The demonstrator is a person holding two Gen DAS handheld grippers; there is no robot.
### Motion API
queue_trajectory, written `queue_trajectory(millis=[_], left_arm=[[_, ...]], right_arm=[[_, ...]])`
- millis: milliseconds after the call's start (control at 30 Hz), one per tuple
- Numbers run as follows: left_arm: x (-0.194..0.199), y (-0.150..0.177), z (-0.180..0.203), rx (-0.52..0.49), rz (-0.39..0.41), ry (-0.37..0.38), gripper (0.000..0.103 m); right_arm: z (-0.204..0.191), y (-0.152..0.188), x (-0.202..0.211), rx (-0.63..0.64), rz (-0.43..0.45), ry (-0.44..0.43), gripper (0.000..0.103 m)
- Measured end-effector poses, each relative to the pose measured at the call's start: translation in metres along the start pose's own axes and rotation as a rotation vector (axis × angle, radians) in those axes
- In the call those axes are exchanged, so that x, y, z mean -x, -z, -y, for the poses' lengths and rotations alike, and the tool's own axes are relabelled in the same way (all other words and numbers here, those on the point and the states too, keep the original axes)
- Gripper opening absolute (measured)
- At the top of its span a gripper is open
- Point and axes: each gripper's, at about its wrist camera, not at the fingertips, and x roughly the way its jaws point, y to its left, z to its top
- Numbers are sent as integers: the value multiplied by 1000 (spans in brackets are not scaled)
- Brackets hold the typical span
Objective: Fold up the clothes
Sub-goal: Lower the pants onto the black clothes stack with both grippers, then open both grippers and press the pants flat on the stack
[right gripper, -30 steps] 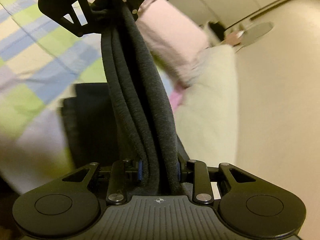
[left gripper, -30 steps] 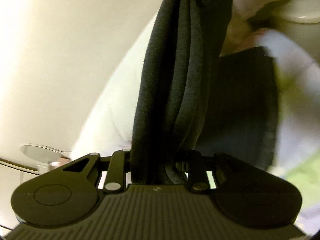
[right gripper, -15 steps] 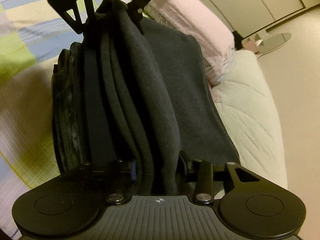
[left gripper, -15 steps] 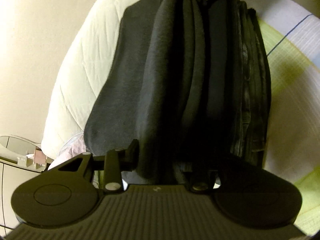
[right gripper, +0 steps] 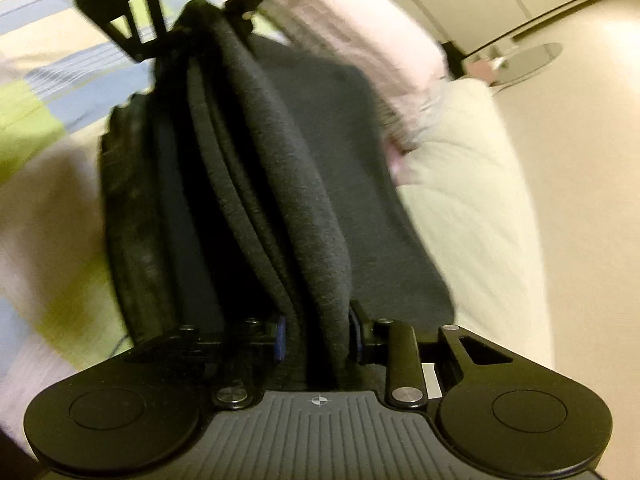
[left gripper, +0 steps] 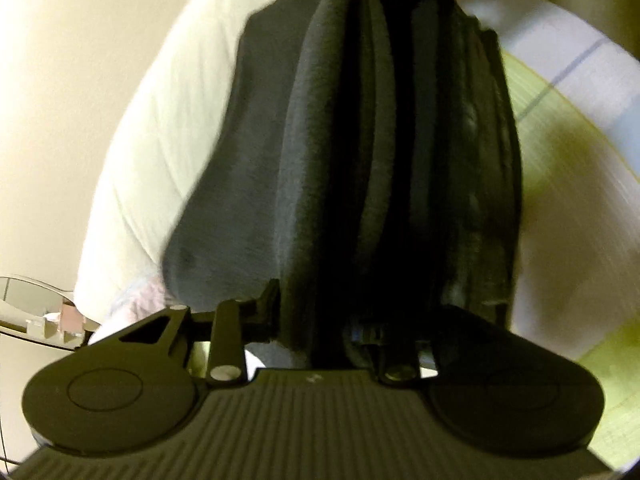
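Both tongs are clamped on opposite ends of the folded dark garment (right gripper: 280,184), left gripper (left gripper: 316,320) and right gripper (right gripper: 316,336) lowering it over the quilt (right gripper: 44,184) onto the darker folded pile (right gripper: 132,216), where release comes next

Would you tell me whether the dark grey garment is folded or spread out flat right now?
Folded: the dark grey garment hangs bunched in several layers between the right gripper and left gripper, both clamping it.
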Motion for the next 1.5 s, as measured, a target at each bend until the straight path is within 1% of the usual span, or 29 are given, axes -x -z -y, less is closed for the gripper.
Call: queue_trajectory(millis=[33,67,100,200,300,367,400,467,533,567,633,667,767,833,900,933,967,1033,1067,1133,1167,1233,1333,1433,1500], left_arm=[[0,1,3,-15,-3,-13,30],[4,0,5,-19,-2,-23,31],[9,-1,3,-11,0,-18,34],[22,2,-9,24,6,14,39],[46,13,-20,79,11,66,39],[62,20,-28,140,9,113,38],[68,23,-35,190,7,125,36],[77,27,-53,306,-2,140,36],[80,30,-72,395,-7,137,36],[80,32,-81,436,-11,134,36],[69,29,-101,504,-17,128,36],[60,25,-110,531,-21,129,36],[25,12,-132,579,-26,138,36],[-2,5,-148,623,-20,151,36],[-26,10,-166,675,-41,174,35],[-44,12,-171,704,-67,196,32],[-56,16,-175,738,-90,219,32],[-75,28,-185,808,-128,258,32],[-81,30,-187,818,-141,267,32],[-87,28,-184,802,-152,263,32],[-88,25,-183,795,-157,260,31],[-88,24,-181,780,-159,260,30],[-94,28,-178,794,-149,279,30],[-84,34,-185,812,-131,294,31],[-68,42,-188,819,-122,291,31]], right_arm=[[-8,1,-5,27,-8,4,31],[-13,1,-8,45,-8,20,34],[-15,1,-9,52,-11,33,35],[-13,0,3,20,-24,35,37],[-11,0,17,-12,-44,16,39],[-6,1,32,-63,-43,-19,39],[-2,1,39,-100,-35,-41,39],[16,-2,57,-225,42,-86,39],[37,-7,67,-318,93,-89,39],[49,-9,65,-360,106,-89,39],[73,-13,60,-444,130,-91,39],[85,-12,50,-487,123,-102,39],[121,-7,15,-634,87,-146,39],[137,-2,-9,-727,44,-175,39],[149,6,-30,-806,4,-198,39],[152,10,-38,-832,-13,-210,39],[153,15,-47,-844,-33,-218,39],[149,23,-60,-820,-48,-223,39],[144,27,-64,-795,-44,-222,39],[143,34,-64,-773,-22,-224,39],[145,35,-63,-782,-21,-232,39],[152,34,-59,-814,-28,-245,39],[157,23,-43,-870,5,-218,39],[148,16,-16,-878,63,-281,39],[136,17,-10,-867,57,-334,39]])
